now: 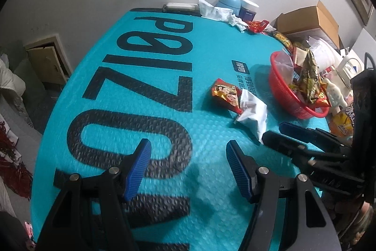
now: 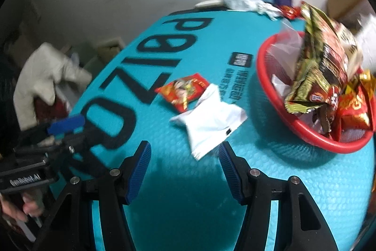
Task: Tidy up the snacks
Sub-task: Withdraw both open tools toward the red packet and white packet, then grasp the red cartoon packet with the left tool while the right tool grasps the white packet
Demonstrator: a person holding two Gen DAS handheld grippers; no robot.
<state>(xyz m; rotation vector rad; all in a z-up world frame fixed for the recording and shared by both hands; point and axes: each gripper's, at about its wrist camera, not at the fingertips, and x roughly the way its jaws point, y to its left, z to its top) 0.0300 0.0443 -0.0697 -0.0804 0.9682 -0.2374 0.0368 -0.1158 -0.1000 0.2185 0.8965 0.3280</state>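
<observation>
A red basket (image 1: 282, 88) (image 2: 265, 77) full of snack packets stands at the right of the teal mat. A white packet (image 1: 255, 114) (image 2: 211, 112) lies on the mat left of the basket, overlapping a red packet (image 1: 225, 92) (image 2: 185, 88) behind it. My left gripper (image 1: 188, 157) is open and empty over the mat, short of both packets. My right gripper (image 2: 184, 154) is open and empty, its fingertips just short of the white packet's near edge. In the left wrist view the right gripper's fingers (image 1: 293, 131) reach in beside the white packet.
The teal bubble mat (image 1: 117, 86) (image 2: 178, 199) has big black letters. At its far edge lie crumpled white wrappers (image 1: 218, 12), a blue deer-shaped gadget (image 1: 229, 1), a white jar (image 1: 249, 7) and red wrappers (image 1: 257, 26). A cardboard box (image 1: 312, 20) stands beyond the basket.
</observation>
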